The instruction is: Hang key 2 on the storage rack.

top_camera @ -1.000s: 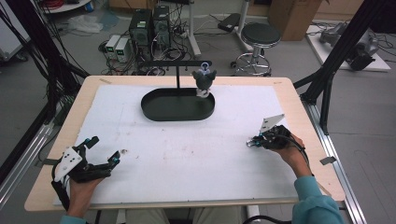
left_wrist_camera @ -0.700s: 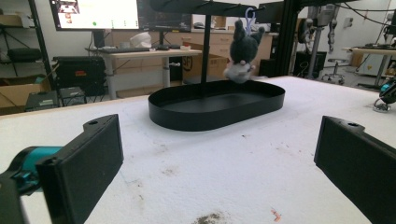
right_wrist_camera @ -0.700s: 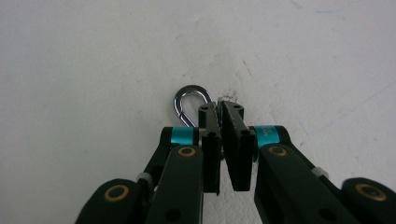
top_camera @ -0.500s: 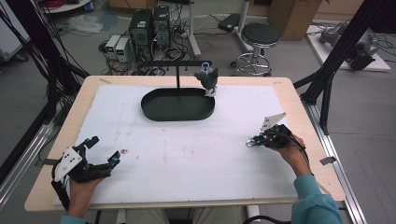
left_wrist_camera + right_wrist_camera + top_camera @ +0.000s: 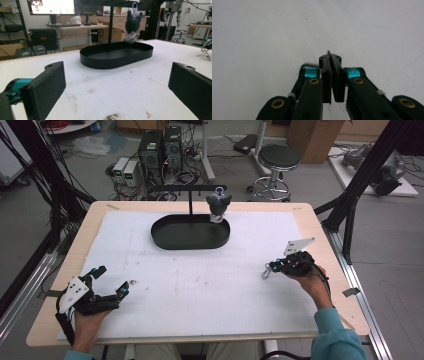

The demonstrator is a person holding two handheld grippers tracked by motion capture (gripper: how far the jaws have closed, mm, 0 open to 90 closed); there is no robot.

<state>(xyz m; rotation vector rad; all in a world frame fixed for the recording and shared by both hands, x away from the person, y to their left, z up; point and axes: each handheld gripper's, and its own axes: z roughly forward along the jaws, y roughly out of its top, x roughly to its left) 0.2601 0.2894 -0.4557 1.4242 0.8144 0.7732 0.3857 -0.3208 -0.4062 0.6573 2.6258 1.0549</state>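
Note:
A black oval tray [image 5: 170, 240] sits at the table's far middle, with a T-shaped stand [image 5: 190, 202] rising from it. A dark grey plush toy [image 5: 218, 204] hangs by a blue loop from the stand's bar, also seen as the plush toy [image 5: 132, 23] over the tray [image 5: 117, 58]. My right gripper [image 5: 272, 267] rests low at the right, shut on a small metal clasp [image 5: 266, 272]. A thin edge of the clasp [image 5: 328, 53] pokes out between the pressed pads of the right gripper [image 5: 332, 60]. My left gripper [image 5: 111, 280] lies at the front left, open and holding nothing, its jaws wide apart [image 5: 117, 87].
A white foam sheet [image 5: 210, 290] covers the wooden table, with small stains [image 5: 112, 116] near the left gripper. Black frame posts [image 5: 360, 185] flank the table. A stool [image 5: 280, 160] and computer boxes [image 5: 160, 150] stand on the floor beyond.
The hanging plush toy sways slightly on the bar. Both hands and grippers keep their places.

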